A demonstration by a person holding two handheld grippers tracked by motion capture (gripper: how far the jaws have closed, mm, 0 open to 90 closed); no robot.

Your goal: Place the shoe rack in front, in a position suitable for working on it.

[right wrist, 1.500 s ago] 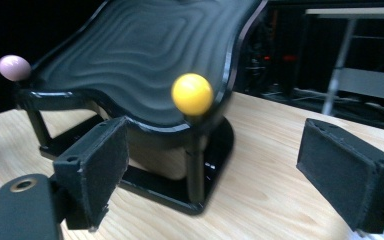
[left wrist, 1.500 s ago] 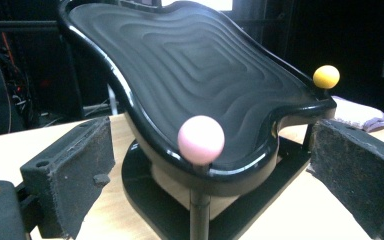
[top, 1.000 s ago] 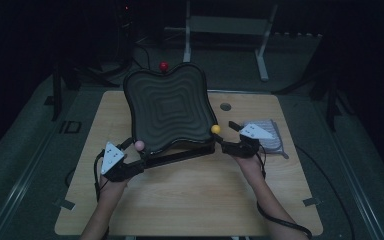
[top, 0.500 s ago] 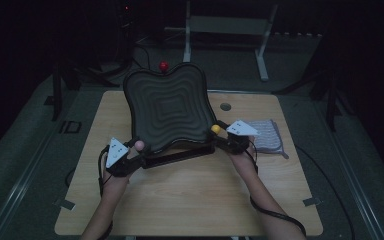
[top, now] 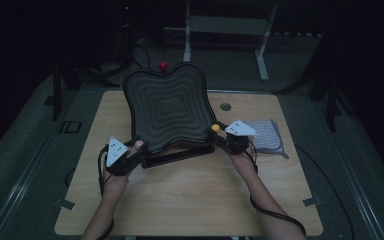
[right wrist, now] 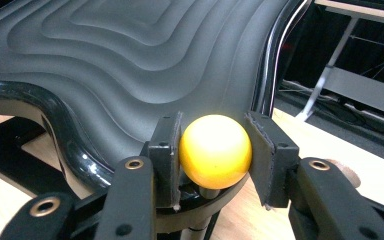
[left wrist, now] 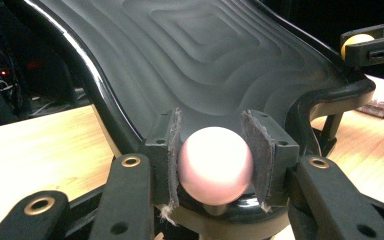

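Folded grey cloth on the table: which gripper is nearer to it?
Right. The right gripper, shut on the yellow knob, sits just beside the folded grey cloth. The left gripper, on the pink knob, is across the black tray.

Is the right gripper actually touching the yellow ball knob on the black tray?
Touching. In the right gripper view, the right gripper has both padded jaws pressed against the sides of the yellow ball knob at the black wavy tray's corner.
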